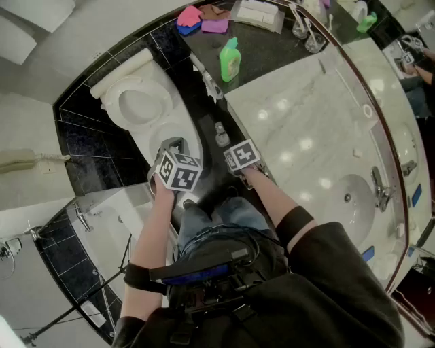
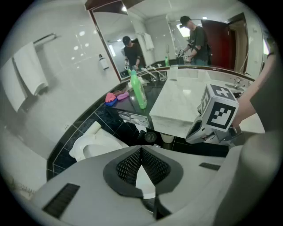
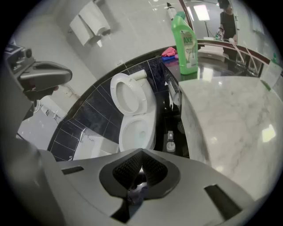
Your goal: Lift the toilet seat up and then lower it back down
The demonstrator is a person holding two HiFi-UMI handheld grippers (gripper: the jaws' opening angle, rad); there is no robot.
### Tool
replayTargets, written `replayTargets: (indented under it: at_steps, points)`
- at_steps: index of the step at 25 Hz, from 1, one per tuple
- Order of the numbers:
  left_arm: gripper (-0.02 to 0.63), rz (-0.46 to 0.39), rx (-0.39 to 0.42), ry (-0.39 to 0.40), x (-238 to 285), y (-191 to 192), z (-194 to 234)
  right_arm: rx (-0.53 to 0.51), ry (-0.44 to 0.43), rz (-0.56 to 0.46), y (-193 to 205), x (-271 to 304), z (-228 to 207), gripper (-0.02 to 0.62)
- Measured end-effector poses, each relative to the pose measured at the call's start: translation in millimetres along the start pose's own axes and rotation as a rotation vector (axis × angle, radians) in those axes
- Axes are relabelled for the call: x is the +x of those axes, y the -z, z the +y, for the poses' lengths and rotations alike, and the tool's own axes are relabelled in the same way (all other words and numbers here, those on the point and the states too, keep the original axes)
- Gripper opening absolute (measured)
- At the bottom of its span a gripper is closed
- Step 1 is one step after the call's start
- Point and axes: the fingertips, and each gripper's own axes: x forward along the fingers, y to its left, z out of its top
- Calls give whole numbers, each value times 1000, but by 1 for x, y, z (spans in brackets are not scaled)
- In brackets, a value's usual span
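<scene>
The white toilet [image 1: 146, 112] stands against the black tiled wall. In the right gripper view its seat ring [image 3: 128, 92] stands raised against the tank, and the open bowl [image 3: 138, 132] lies below it. My left gripper [image 1: 173, 146] hovers over the bowl's near end, its jaws shut on nothing [image 2: 141, 150]. The right gripper [image 1: 239, 155] is held beside it, above the dark floor strip between toilet and counter. Its jaws [image 3: 141, 153] are shut and empty. Each gripper shows in the other's view: the right gripper's cube [image 2: 217, 112] and the left gripper's body [image 3: 44, 75].
A marble counter [image 1: 312, 115] with a sink [image 1: 353, 197] runs along the right. A green bottle [image 1: 230, 60] and coloured cloths [image 1: 194, 19] sit on the dark ledge behind. A small bottle [image 1: 221, 134] stands on the floor by the toilet. A tripod [image 1: 95, 299] stands at lower left.
</scene>
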Motion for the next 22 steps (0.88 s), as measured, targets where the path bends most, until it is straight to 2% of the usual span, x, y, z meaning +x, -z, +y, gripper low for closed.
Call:
replayTargets:
  at_steps: [3,6,11,16,22]
  points:
    - [3,-47,-68,-20,-10,8,14,-33,-7,-72,-22,-12,12,5]
    - [3,-104,-177,-30,-27,20,31,-51,-36,-174,-52,-29,41,5]
    - [3,-272,-374,-72,-77,48,75,-131,-92,-356,-102,-62,111,5]
    - [3,-410,-506,-165,-132,102,124,-243,-145,-536,-141,-94,198,6]
    - [3,-454,-622,-283,-178,185,171,-266,-178,-654,-157,-114,274,6]
